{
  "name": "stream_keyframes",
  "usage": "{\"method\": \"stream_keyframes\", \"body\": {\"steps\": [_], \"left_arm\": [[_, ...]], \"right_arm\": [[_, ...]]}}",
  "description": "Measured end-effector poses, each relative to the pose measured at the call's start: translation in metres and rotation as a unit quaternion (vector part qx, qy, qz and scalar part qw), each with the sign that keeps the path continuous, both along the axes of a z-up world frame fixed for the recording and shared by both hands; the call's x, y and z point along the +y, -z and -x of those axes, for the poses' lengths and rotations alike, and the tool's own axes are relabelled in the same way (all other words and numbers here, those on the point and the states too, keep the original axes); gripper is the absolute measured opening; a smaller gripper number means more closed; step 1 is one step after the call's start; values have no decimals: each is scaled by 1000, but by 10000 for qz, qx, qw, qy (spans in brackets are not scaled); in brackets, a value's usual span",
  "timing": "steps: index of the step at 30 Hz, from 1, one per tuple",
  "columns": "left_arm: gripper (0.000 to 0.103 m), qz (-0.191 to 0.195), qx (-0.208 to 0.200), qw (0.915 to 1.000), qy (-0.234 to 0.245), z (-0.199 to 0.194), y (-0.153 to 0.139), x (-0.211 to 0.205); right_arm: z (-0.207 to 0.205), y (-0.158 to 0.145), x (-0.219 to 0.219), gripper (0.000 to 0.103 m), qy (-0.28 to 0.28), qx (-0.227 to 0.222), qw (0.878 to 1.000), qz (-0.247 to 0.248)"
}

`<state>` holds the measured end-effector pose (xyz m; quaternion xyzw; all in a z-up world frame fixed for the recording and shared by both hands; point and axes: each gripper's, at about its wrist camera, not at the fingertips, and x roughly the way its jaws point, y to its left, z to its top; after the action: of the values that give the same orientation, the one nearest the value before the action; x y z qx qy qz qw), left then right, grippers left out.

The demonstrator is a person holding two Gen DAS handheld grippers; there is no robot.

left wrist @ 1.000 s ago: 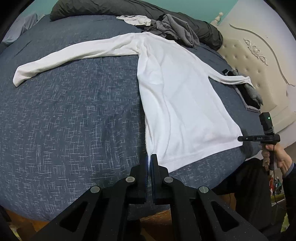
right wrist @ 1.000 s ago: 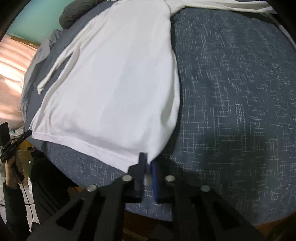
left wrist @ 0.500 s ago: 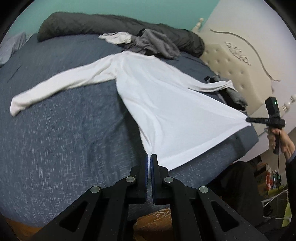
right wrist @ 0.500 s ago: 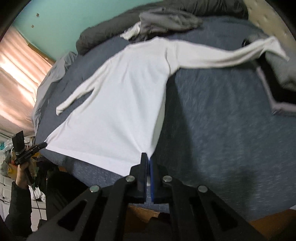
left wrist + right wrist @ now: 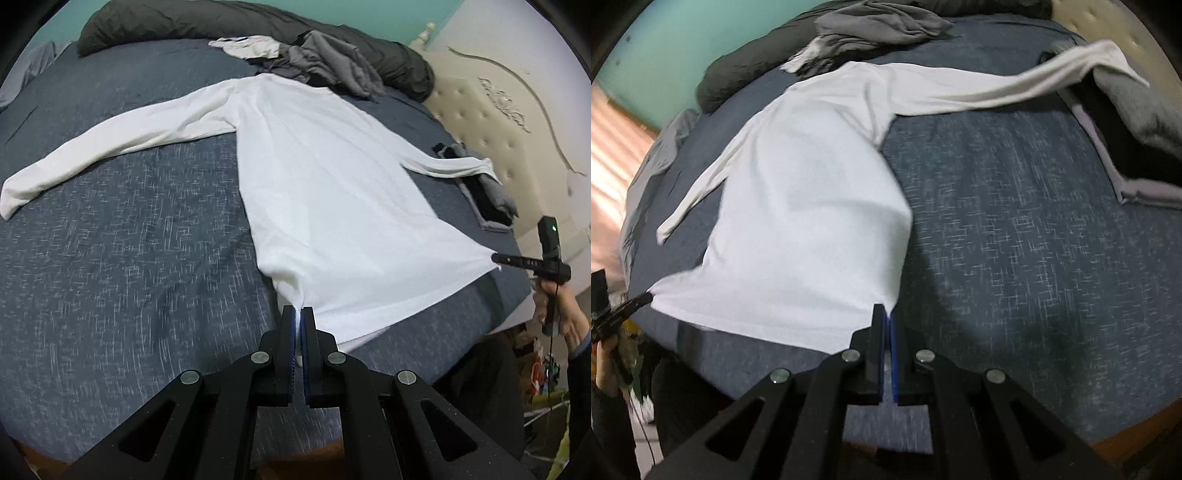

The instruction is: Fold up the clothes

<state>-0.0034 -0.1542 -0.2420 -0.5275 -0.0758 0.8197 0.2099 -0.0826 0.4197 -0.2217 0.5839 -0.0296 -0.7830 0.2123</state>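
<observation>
Lifting off the bed (image 5: 110, 258), the white long-sleeved shirt's (image 5: 332, 192) hem now hangs taut between left hand-held gripper (image 5: 297, 317) and right hand-held gripper (image 5: 886, 317), each clamped on a corner, ready for folding

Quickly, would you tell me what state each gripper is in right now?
Left gripper: closed on one hem corner of the white shirt.
Right gripper: closed on the shirt's other hem corner.

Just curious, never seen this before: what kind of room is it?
Most likely a bedroom: a bed with a padded headboard, and clothes on it, among them a white shirt.
</observation>
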Motion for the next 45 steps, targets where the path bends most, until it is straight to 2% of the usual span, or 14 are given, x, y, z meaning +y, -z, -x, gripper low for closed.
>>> {"method": "stream_keyframes", "body": {"steps": [6,14,16,17,19,21,22,27,29,31,38,40,41,45], "left_arm": [[3,352,-352,9988,0,25,32,18],[4,202,-565,9980,-184,39,55,15],[4,156,-571,9980,-225,39,55,11],[7,157,-540,9981,-262,38,54,9],[16,153,-458,9983,-335,35,48,3],[29,144,-391,9986,-329,32,42,-4],[30,162,-365,9987,-310,29,39,-6],[31,307,-355,9988,-132,16,35,-10],[31,361,-411,9985,-50,11,39,-8],[31,414,-466,9981,32,5,43,-6],[32,518,-593,9967,176,-6,58,7],[37,452,-542,9974,120,-7,59,10],[40,397,-516,9978,98,-7,58,12],[41,405,-372,9983,210,-2,58,30]], "right_arm": [[19,19,-7,2,107,44,9999,-101],[31,40,-2,3,186,149,9997,-70],[31,38,0,7,131,250,9996,-80],[31,36,1,8,104,302,9995,-79],[29,30,7,18,63,438,9990,17],[25,25,11,28,1,553,9985,48],[20,26,11,30,-134,583,9982,-11],[-4,32,8,31,-782,709,9938,-356],[-12,38,2,31,-981,787,9897,-679],[-16,46,-3,31,-1086,764,9881,-780],[-13,56,-17,31,-1093,876,9854,-965],[-9,56,-17,31,-1015,923,9858,-967],[-7,56,-17,31,-966,951,9863,-935],[-1,50,-14,31,-751,1078,9887,-715]]}}
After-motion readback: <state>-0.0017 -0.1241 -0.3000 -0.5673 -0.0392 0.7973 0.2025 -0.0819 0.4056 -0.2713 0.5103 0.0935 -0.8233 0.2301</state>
